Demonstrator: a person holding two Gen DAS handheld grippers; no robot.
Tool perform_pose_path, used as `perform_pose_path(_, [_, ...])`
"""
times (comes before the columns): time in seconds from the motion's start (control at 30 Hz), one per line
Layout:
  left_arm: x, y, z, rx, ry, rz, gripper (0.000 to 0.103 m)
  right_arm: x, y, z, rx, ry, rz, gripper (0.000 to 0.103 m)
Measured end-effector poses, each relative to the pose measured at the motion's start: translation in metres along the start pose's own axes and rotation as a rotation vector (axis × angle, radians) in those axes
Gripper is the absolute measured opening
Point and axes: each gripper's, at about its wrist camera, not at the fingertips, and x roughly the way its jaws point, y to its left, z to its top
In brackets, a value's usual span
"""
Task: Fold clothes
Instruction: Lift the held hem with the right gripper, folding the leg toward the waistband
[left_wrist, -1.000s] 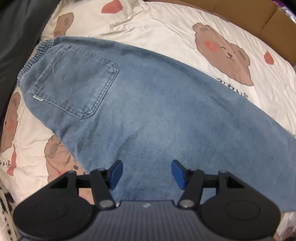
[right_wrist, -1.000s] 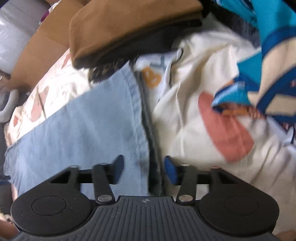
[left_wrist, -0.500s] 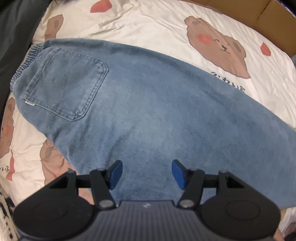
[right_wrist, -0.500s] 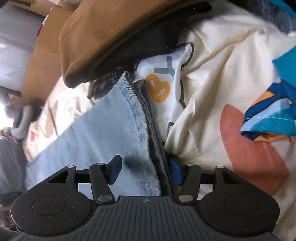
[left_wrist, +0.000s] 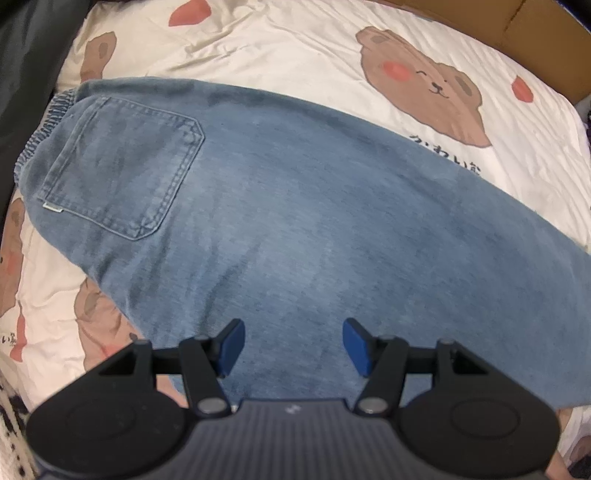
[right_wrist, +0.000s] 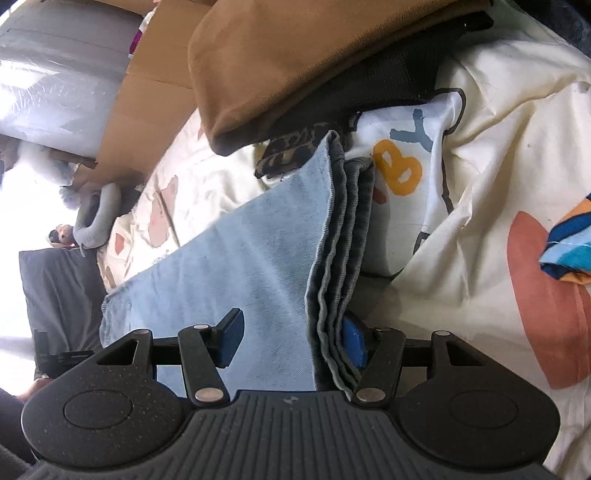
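On the bear-print bedsheet (left_wrist: 295, 48) the jeans (left_wrist: 295, 221) lie flat, folded lengthwise, waistband far from the piled clothes (right_wrist: 314, 55). The left gripper (left_wrist: 293, 347) hangs above mid-leg, jaws apart, holding nothing. The right gripper (right_wrist: 291, 341) straddles the stacked hems (right_wrist: 340, 258), jaws apart, seemingly ready to pinch them for the next fold.

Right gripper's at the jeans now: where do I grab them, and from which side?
Grip the stacked leg hems of the jeans, coming in end-on along the bed. The layered edges lie aligned and already sit between the right gripper's open jaws, so one bite should catch all layers.
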Motion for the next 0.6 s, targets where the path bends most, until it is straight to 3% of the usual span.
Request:
perform_pose_path(0.3, [0.003,0.0,0.0,-0.002,0.005,-0.004,0.062,0.036,-0.026,0.015,0.047,0.047,-0.003,0.057])
perform_pose_path(0.33, [0.003,0.0,0.0,-0.003,0.006,-0.005,0.062,0.037,-0.027,0.016,0.051,0.05,0.005,0.054])
perform_pose_path(0.37, [0.004,0.001,0.0,-0.004,0.007,-0.006,0.062,0.039,-0.028,0.018,0.053,0.056,0.004,0.038])
perform_pose_path(0.43, [0.006,0.001,-0.001,-0.006,0.009,-0.009,0.062,0.039,-0.029,0.021,0.04,0.081,-0.011,0.016])
perform_pose_path(0.6, [0.012,0.002,-0.004,-0.009,0.021,-0.014,0.062,0.033,-0.028,0.026,0.026,0.13,0.064,0.015])
